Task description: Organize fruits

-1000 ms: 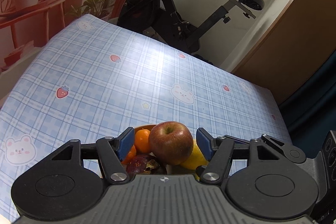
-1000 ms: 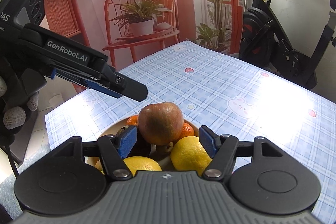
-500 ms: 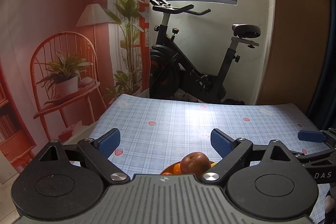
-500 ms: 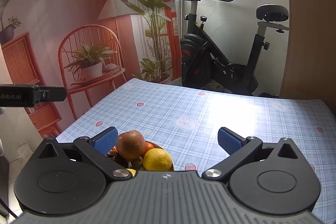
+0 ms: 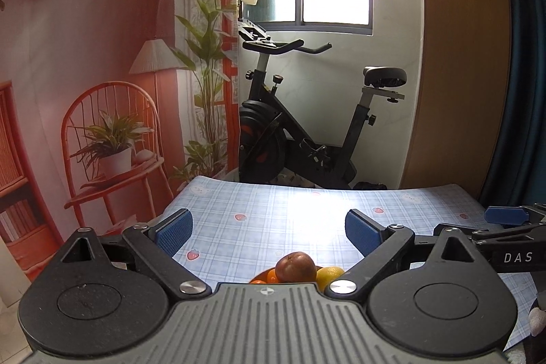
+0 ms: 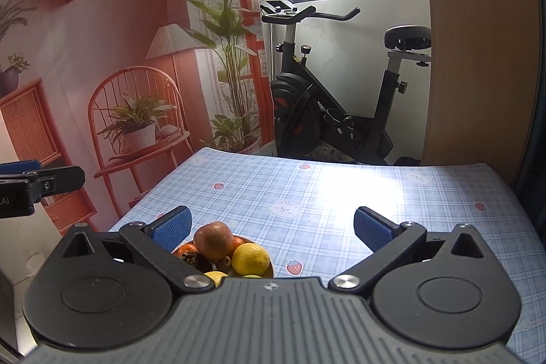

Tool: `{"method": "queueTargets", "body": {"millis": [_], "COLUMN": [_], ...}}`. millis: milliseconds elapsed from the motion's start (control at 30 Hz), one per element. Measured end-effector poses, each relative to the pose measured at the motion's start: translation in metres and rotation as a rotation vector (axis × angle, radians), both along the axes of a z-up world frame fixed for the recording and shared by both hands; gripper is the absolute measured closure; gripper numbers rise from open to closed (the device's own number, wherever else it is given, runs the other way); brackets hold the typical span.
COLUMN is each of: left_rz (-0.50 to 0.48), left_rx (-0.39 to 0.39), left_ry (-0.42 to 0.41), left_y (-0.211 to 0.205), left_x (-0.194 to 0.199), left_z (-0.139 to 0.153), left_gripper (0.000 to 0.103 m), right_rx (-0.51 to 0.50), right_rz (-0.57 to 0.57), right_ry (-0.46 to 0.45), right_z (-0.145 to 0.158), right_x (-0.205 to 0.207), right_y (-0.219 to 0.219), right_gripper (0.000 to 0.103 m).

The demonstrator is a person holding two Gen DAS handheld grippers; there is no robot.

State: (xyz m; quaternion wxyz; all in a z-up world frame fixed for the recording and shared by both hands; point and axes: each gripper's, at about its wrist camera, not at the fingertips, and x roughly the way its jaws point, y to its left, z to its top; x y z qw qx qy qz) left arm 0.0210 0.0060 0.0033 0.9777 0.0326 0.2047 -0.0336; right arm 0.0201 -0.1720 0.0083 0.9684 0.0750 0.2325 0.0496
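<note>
A bowl (image 6: 269,265) heaped with fruit sits on the near part of the table. A red apple (image 6: 214,239) (image 5: 295,267) lies on top, with a lemon (image 6: 250,259) (image 5: 329,272), oranges (image 5: 272,276) and a dark fruit (image 6: 189,258) around it. My left gripper (image 5: 269,229) is open and empty, held back from and above the bowl. My right gripper (image 6: 271,227) is open and empty, to the right of the bowl. The right gripper's finger also shows in the left wrist view (image 5: 504,216).
The table carries a blue plaid cloth (image 6: 324,193) with strawberry and bear prints. An exercise bike (image 6: 341,91) stands behind its far edge. A red wall mural (image 6: 136,111) shows a chair and plants on the left. A wooden panel (image 6: 477,57) is on the right.
Both grippers have opened wide and drawn back and up from the bowl. The apple that sat between the jaws now rests on top of the fruit pile.
</note>
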Motion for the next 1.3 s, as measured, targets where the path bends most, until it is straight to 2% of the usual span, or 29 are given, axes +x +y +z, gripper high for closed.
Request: {"method": "queueTargets", "body": {"millis": [800, 1300], "left_rz": [-0.015, -0.034], "left_rx": [-0.021, -0.044], "left_ry": [-0.064, -0.064], "left_y": [-0.004, -0.002], "left_x": [-0.017, -0.02], "left_z": [0.001, 0.006], "left_gripper": [0.005, 0.004], "right_rx": [-0.001, -0.001], "right_rz": [-0.017, -0.021], "right_ry": [-0.017, -0.026], "right_z": [0.008, 0.01], "right_x": [-0.002, -0.005], "right_y": [0.0, 0.001], "right_gripper": [0.0, 0.0]}}
